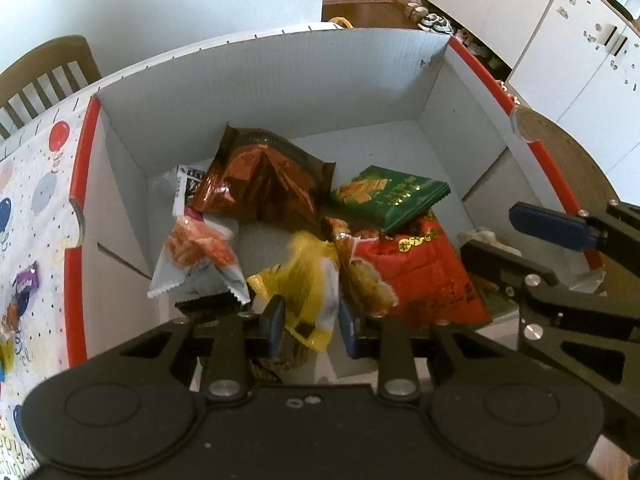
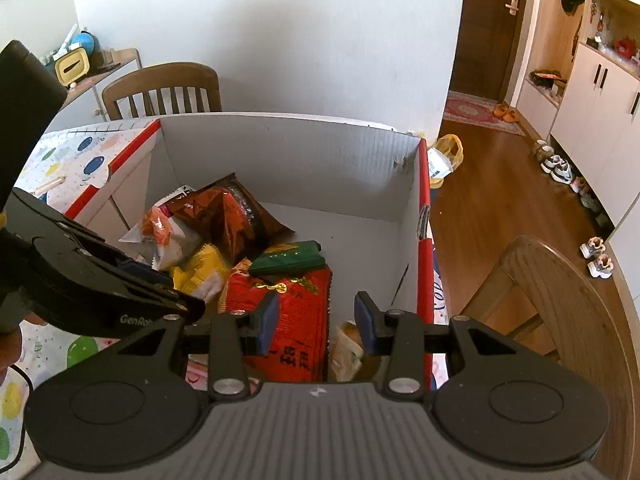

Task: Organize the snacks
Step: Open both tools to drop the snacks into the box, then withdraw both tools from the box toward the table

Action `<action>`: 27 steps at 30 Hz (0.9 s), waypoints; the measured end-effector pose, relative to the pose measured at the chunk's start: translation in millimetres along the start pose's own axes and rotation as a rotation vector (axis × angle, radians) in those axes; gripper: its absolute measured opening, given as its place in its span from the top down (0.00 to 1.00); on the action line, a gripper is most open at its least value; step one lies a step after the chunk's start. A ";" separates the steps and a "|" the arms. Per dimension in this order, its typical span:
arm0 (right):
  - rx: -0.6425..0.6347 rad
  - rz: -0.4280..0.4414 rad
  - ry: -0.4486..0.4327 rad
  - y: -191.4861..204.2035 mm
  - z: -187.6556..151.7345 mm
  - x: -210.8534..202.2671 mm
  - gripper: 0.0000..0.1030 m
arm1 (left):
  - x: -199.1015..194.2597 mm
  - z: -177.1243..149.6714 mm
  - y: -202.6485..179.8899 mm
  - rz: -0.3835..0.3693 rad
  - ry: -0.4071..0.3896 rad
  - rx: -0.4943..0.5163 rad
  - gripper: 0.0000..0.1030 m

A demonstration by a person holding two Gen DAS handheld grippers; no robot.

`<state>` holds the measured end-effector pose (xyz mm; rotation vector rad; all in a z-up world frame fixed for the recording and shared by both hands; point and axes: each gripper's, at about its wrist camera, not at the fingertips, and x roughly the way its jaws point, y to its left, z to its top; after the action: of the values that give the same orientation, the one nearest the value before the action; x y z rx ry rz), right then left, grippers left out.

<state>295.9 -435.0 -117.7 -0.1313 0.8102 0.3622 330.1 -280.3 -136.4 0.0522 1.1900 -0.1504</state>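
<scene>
A white cardboard box (image 1: pixel 280 80) with red rims holds several snacks: a brown packet (image 1: pixel 264 176), a green pack (image 1: pixel 396 196), a red bag (image 1: pixel 432 276) and a white packet with orange pieces (image 1: pixel 196 252). My left gripper (image 1: pixel 311 322) points down into the box, shut on a yellow packet (image 1: pixel 308 292) that hangs over the pile. From the right wrist view the left gripper (image 2: pixel 160 278) reaches in from the left with the yellow packet (image 2: pixel 202 270). My right gripper (image 2: pixel 316 322) hovers open over the box's near right side, above the red bag (image 2: pixel 296 308), with nothing between its pads.
The box (image 2: pixel 300 152) stands on a table with a balloon-print cloth (image 1: pixel 36 200). Wooden chairs stand behind the table (image 2: pixel 160 84) and at its right (image 2: pixel 560 280). A small pale packet (image 2: pixel 346 346) lies in the box's near right corner. Shoes line the wooden floor at far right.
</scene>
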 end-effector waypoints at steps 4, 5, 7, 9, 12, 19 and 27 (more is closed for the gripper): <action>0.011 0.015 -0.006 0.2 0.4 -7.9 0.61 | -7.4 -1.2 2.8 -0.019 -0.016 -0.016 0.73; 0.012 0.020 -0.010 0.5 0.5 -10.4 0.61 | -9.7 -1.8 3.4 -0.022 -0.019 -0.018 0.73; 0.016 0.028 -0.017 1.1 1.6 -15.3 0.60 | -15.7 -3.7 4.7 -0.030 -0.031 -0.021 0.73; 0.022 0.035 -0.023 1.8 2.7 -20.5 0.59 | -22.1 -5.8 6.2 -0.038 -0.043 -0.025 0.73; 0.023 0.046 -0.040 4.8 4.5 -30.0 0.56 | -33.1 -9.3 10.4 -0.049 -0.067 -0.037 0.72; 0.019 0.069 -0.083 22.7 11.7 -50.8 0.55 | -65.9 -19.4 22.6 -0.061 -0.141 -0.052 0.68; 0.007 0.079 -0.143 57.7 20.9 -73.8 0.40 | -100.2 -35.1 45.6 -0.057 -0.222 -0.058 0.42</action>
<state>242.5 -395.7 -48.3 -0.0660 0.6762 0.4382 268.0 -222.1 -58.3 -0.0484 0.9740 -0.1678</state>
